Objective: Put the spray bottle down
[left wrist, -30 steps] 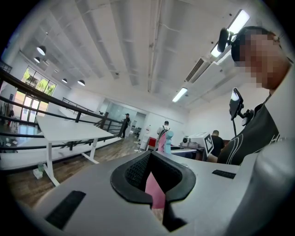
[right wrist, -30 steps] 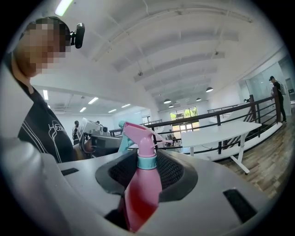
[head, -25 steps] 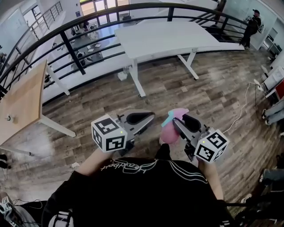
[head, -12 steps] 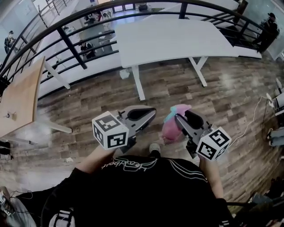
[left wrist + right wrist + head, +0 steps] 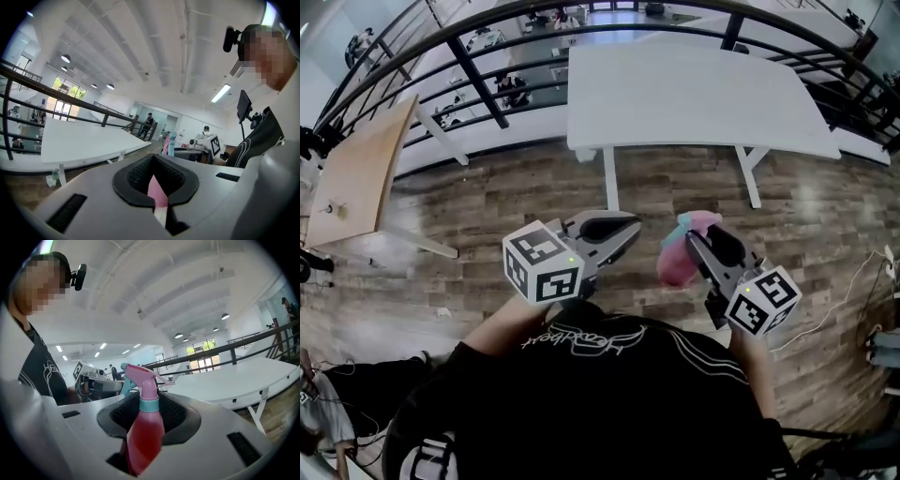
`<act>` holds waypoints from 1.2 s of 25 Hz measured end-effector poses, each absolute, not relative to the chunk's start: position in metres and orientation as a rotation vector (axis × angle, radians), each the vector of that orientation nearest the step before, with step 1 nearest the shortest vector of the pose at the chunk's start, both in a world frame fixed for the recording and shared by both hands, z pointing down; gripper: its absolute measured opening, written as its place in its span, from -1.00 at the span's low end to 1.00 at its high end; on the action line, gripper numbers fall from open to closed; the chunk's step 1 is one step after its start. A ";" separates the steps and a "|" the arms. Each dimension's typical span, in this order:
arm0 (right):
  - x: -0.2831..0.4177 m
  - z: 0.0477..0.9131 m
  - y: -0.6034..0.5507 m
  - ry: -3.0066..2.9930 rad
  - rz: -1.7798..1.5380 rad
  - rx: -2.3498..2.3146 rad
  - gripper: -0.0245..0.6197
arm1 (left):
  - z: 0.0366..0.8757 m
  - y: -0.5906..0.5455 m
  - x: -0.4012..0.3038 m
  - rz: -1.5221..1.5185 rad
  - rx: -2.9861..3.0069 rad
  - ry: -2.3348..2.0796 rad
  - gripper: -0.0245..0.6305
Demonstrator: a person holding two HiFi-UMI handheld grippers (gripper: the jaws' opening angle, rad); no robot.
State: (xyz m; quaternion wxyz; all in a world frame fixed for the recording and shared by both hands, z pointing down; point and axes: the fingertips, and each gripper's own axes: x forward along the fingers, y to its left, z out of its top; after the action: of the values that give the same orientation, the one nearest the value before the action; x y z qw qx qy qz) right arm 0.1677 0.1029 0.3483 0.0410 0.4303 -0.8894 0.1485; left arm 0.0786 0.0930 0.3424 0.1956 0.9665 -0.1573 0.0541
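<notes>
A pink spray bottle (image 5: 145,432) with a teal collar and pink trigger head stands upright between the pads of my right gripper (image 5: 149,404), which is shut on its body. From the head view the bottle (image 5: 677,262) and the right gripper (image 5: 694,236) hang over the wooden floor, in front of my chest. My left gripper (image 5: 628,228) is level beside it, jaws together. Looking along the left gripper (image 5: 154,161), a pink sliver shows in the slit between its pads; I cannot tell what it is. The bottle (image 5: 168,143) shows small to the right in that view.
A long white table (image 5: 694,94) on white legs stands just ahead, backed by a black railing (image 5: 478,75). A wooden table (image 5: 361,173) is at the left. A cable (image 5: 853,281) lies on the plank floor at the right. People stand far off.
The white table has come nearer and more square in front of me. Both grippers were carried along side by side, the bottle still in the right one.
</notes>
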 end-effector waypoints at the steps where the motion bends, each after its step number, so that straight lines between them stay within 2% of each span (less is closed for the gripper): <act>1: 0.168 0.350 0.098 -2.730 0.454 1.309 -0.51 | 0.344 0.088 0.079 0.153 2.706 -0.450 -0.90; 15: 0.187 0.370 0.023 -2.715 0.414 1.298 -0.51 | 0.361 0.017 0.100 0.108 2.683 -0.467 -0.90; 30: 0.203 0.382 -0.158 -2.662 0.516 1.314 -0.51 | 0.372 -0.169 0.114 0.157 2.621 -0.449 -0.90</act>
State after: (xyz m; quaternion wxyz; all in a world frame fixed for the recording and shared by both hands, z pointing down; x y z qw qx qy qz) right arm 0.2025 -0.1583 0.3815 0.0640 0.4352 -0.8816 0.1709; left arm 0.1145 -0.1687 0.3723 0.2366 0.9560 -0.1638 0.0571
